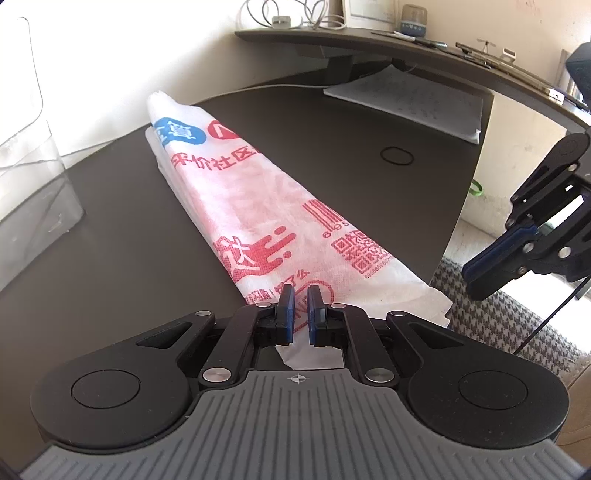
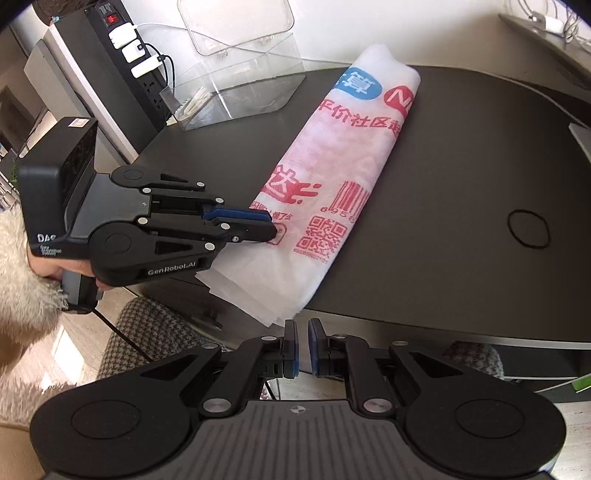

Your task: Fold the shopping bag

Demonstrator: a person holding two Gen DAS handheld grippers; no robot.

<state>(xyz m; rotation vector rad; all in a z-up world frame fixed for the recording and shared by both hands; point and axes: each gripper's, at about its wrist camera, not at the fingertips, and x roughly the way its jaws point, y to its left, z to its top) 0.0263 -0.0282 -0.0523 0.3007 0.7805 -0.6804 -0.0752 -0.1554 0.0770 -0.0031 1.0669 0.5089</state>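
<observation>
One long folded shopping bag (image 1: 258, 206) runs away from the near-closed left tongs (image 1: 301, 308) pressing its near end.

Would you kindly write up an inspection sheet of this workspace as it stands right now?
Surface: dark rounded table, dry, no spills seen.
Job's things: shopping bag folded into a long strip lying flat, its near end overhanging the table edge.
Clutter: black elastic band lying loose beside the bag; clear plastic box at the far corner; stack of papers.
Grippers: left hand-held gripper nearly shut, tips on the bag's near end; right hand-held gripper slightly open, empty, off the table edge.
Cables: power strip with plugged chargers; coiled cords on the upper shelf.
Surroundings: houndstooth chair below the table edge.
</observation>
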